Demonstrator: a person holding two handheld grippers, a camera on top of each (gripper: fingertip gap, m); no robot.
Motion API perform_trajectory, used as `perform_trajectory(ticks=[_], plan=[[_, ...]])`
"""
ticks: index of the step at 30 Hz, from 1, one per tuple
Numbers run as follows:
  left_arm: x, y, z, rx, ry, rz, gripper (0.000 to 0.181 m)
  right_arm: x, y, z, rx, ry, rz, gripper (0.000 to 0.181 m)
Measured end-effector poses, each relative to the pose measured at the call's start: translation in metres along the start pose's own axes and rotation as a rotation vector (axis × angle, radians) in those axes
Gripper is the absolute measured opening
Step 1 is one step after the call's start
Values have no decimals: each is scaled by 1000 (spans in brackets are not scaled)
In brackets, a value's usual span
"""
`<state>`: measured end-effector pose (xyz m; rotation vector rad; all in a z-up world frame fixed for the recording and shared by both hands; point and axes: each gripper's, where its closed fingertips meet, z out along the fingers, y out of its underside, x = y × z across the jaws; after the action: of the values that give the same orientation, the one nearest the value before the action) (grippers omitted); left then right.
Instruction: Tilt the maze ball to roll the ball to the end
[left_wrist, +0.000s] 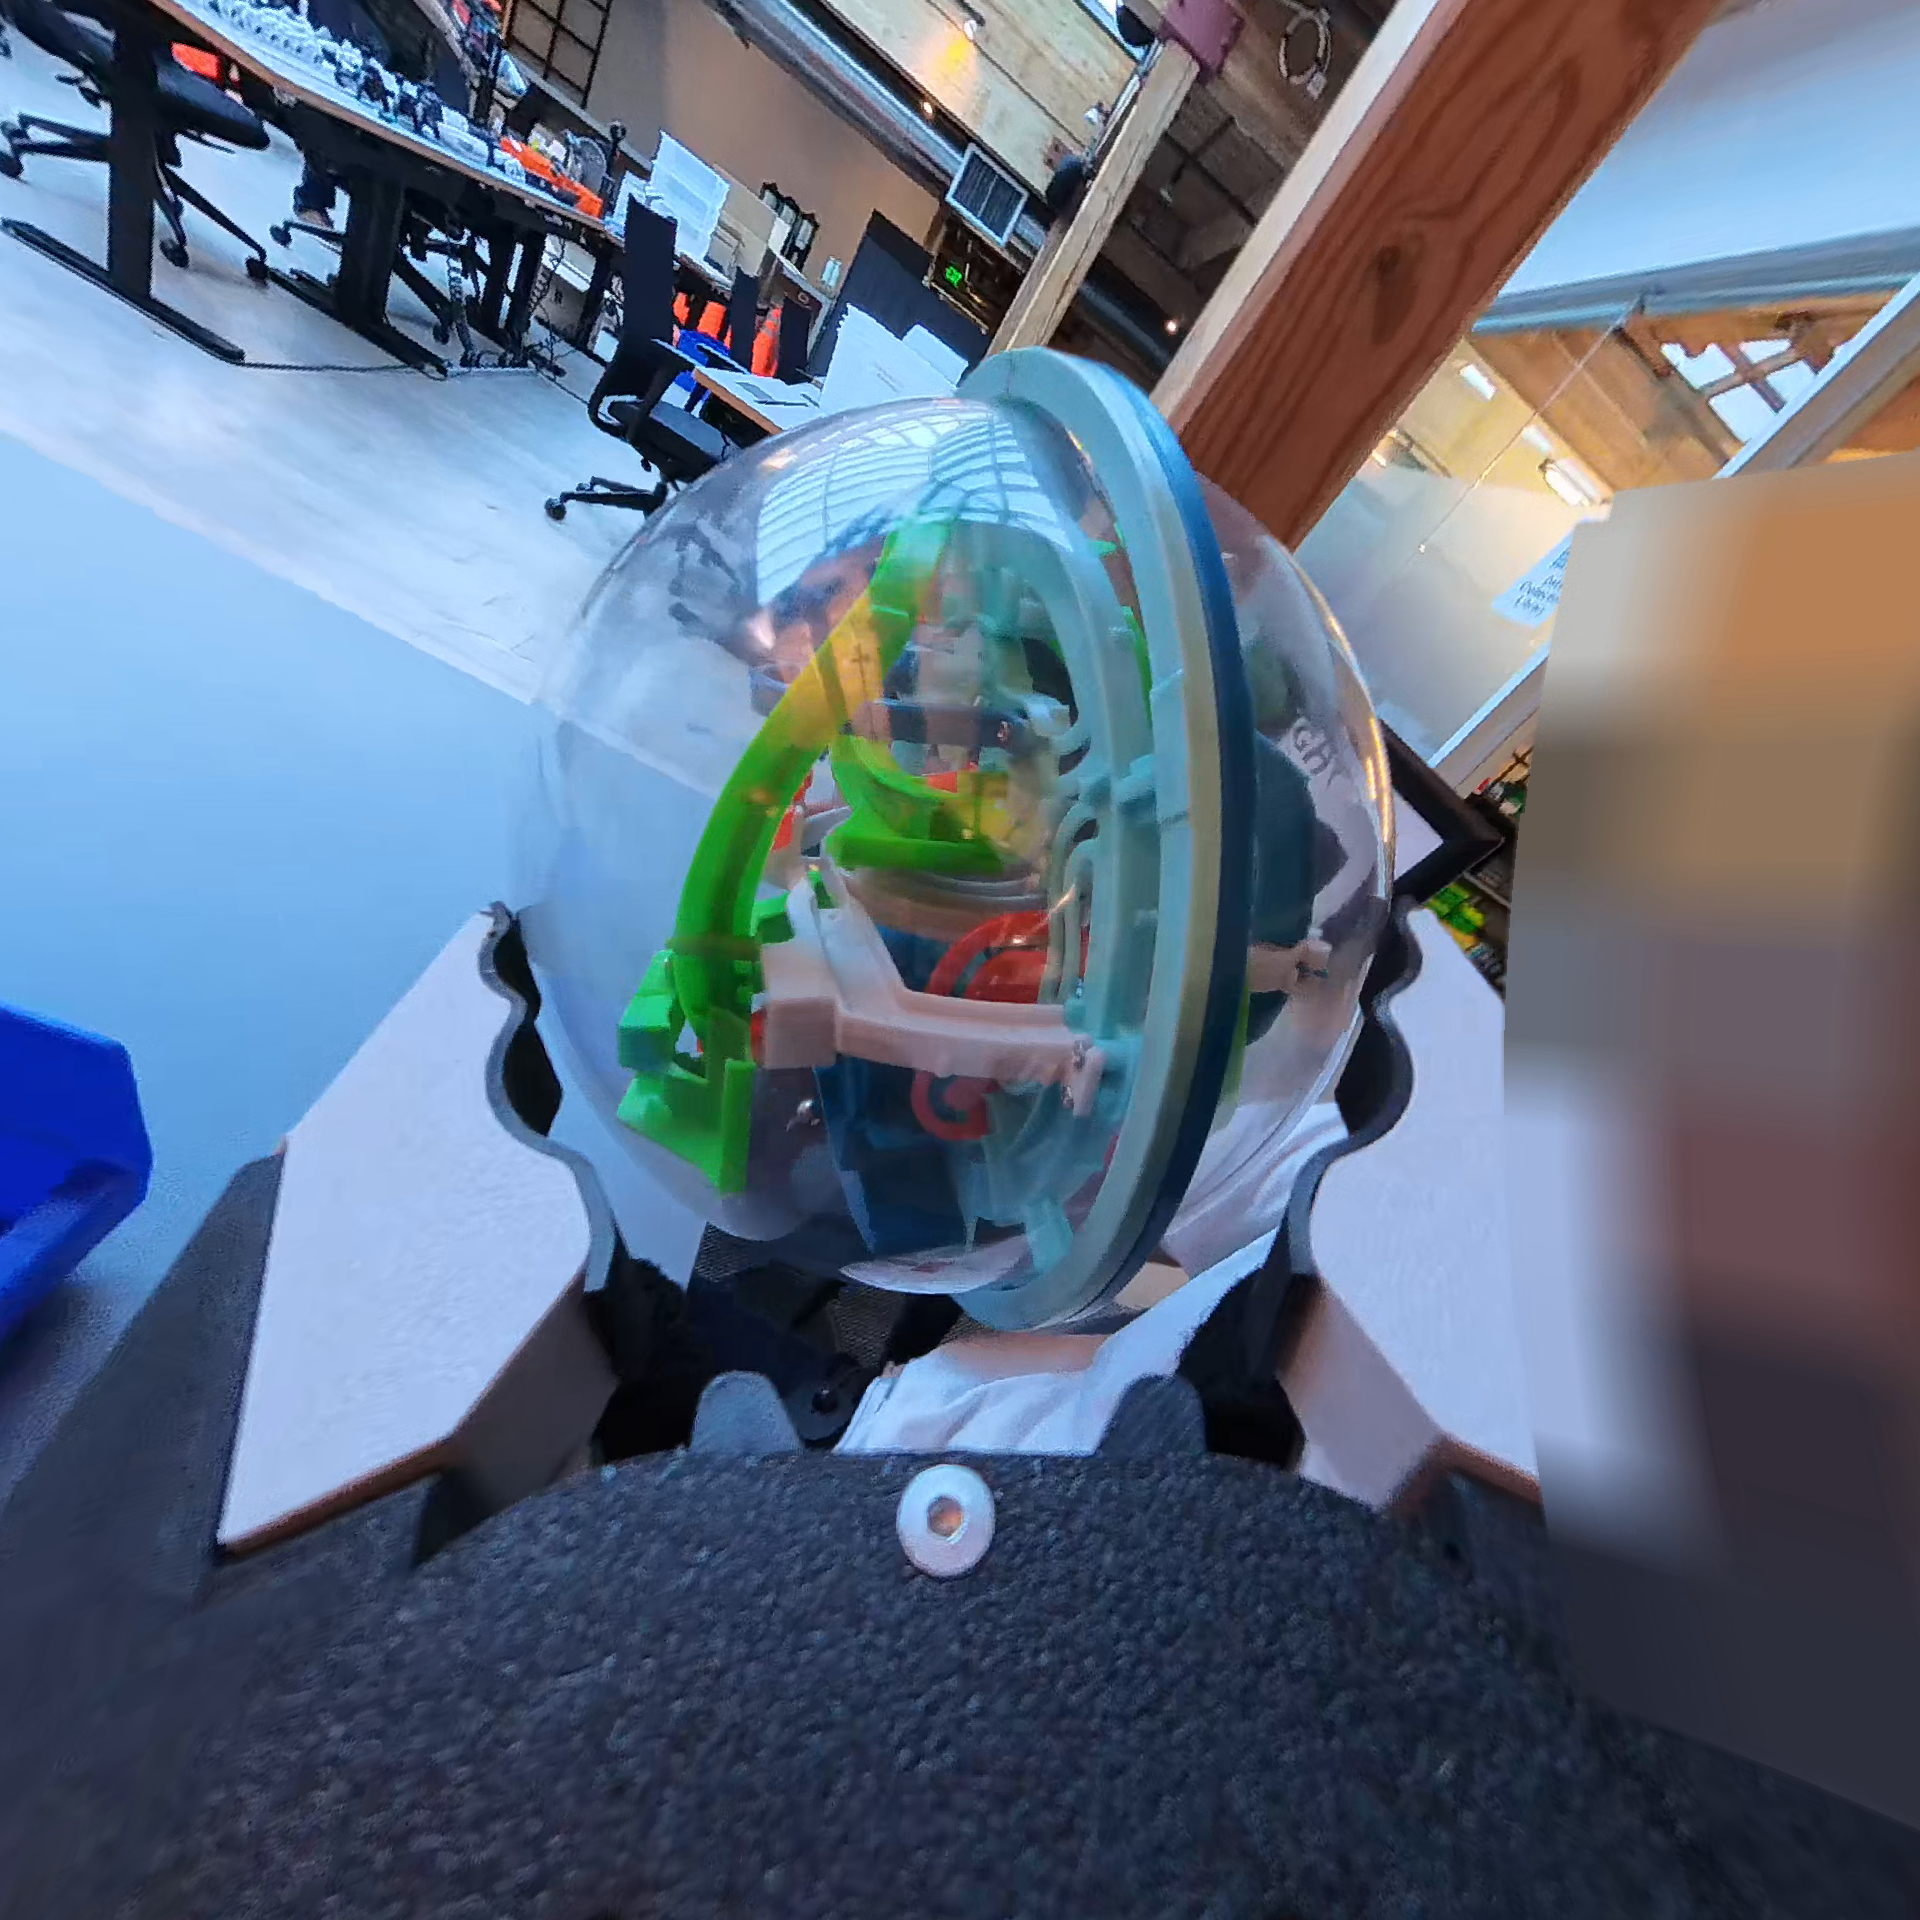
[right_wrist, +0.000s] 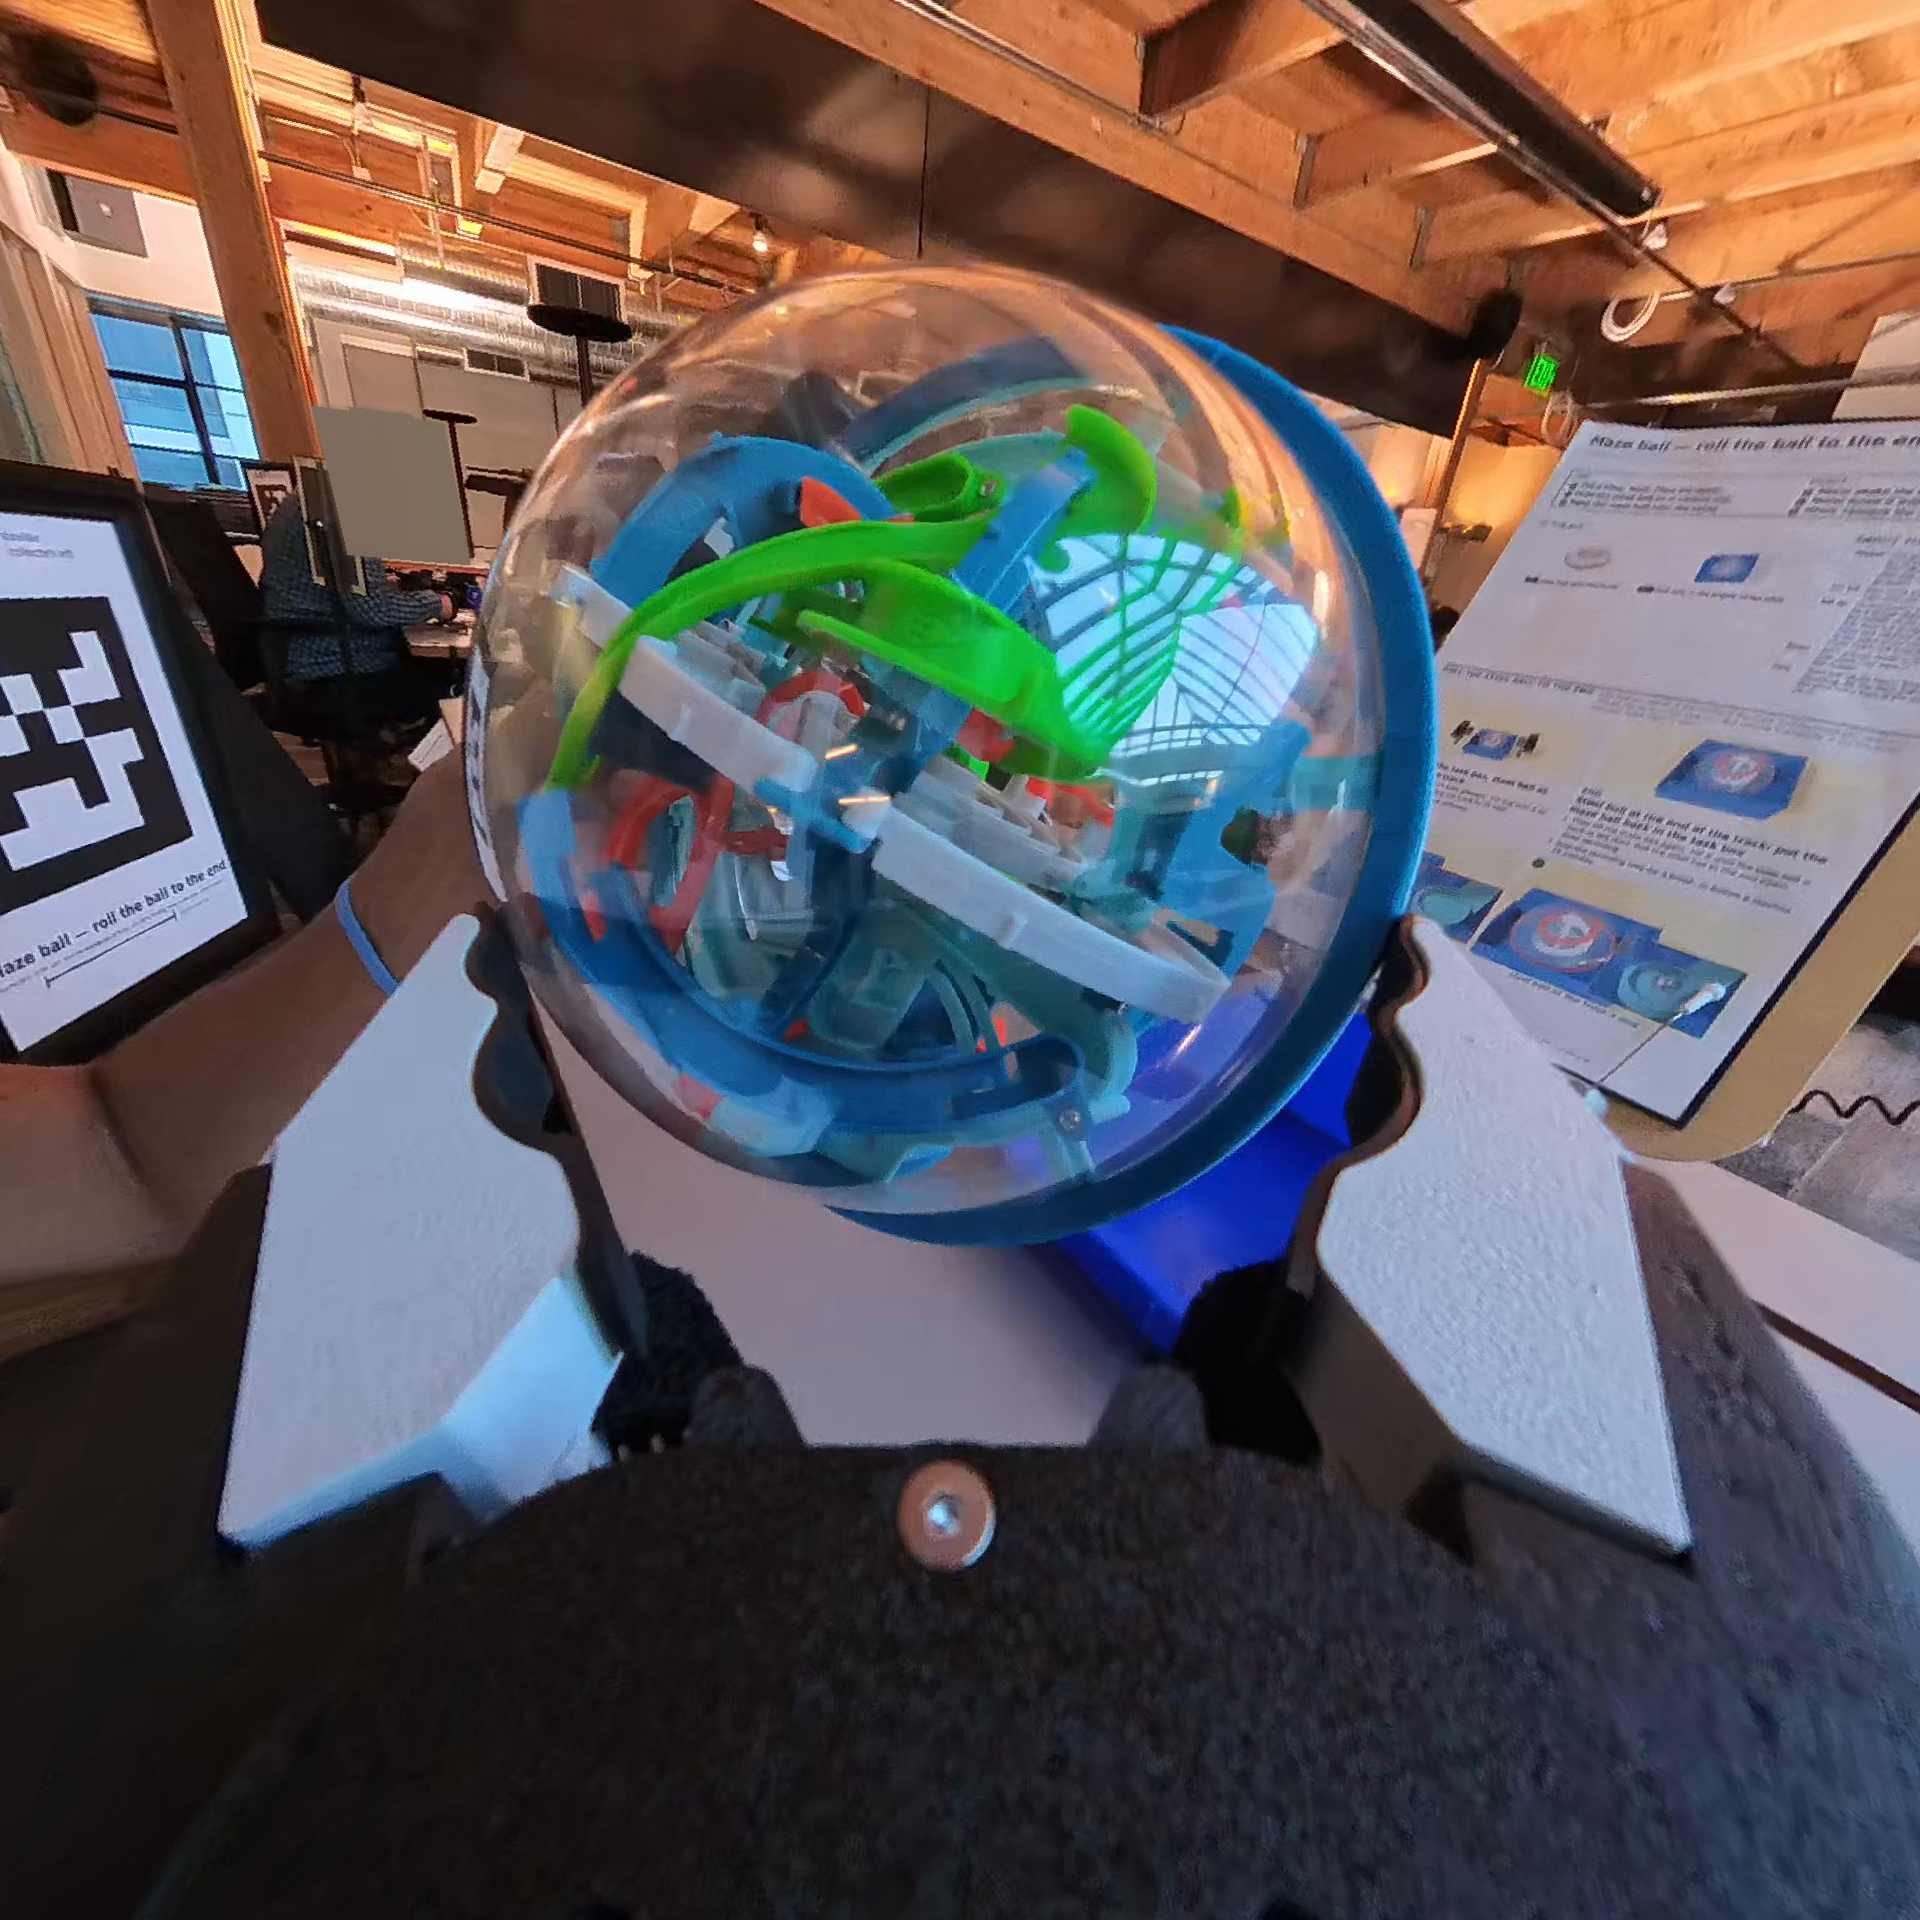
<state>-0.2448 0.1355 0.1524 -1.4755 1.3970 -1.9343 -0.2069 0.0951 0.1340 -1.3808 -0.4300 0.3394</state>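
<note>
The maze ball (left_wrist: 935, 852) is a clear sphere with green, white, blue and red tracks inside. It is held up in the air between both grippers. My left gripper (left_wrist: 951, 935) is shut on it, with its fingers (left_wrist: 520, 1039) pressed against the sphere's two sides. The grey and dark blue seam ring (left_wrist: 1195, 790) stands nearly upright, leaning right. In the right wrist view the maze ball (right_wrist: 935, 748) fills the middle, and my right gripper (right_wrist: 945, 935) is shut on it the same way. I cannot pick out the small ball inside.
A blue bin (right_wrist: 1226, 1226) sits on the white table (right_wrist: 914, 1340) below the ball; it also shows in the left wrist view (left_wrist: 52, 1143). An instruction sheet on a board (right_wrist: 1662, 779) stands at right, a framed marker card (right_wrist: 94, 748) at left. A wooden post (left_wrist: 1403, 239) rises behind.
</note>
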Motion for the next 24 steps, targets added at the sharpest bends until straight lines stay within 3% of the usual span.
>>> perform_trajectory(ticks=[9,13,17,21,24], plan=[[-25,10,0,15,43,-167,151,10,13,4,-57,-2,106,154],[-54,21,-3,26,5,-264,151,19,45,12,-200,-5,214,154],[-98,53,-11,-2,-20,-506,153,31,90,29,-301,-56,435,154],[-127,81,-24,53,33,-716,154,36,118,46,-321,-53,567,154],[-140,92,-30,96,44,-752,154,36,133,53,-348,-49,581,154]])
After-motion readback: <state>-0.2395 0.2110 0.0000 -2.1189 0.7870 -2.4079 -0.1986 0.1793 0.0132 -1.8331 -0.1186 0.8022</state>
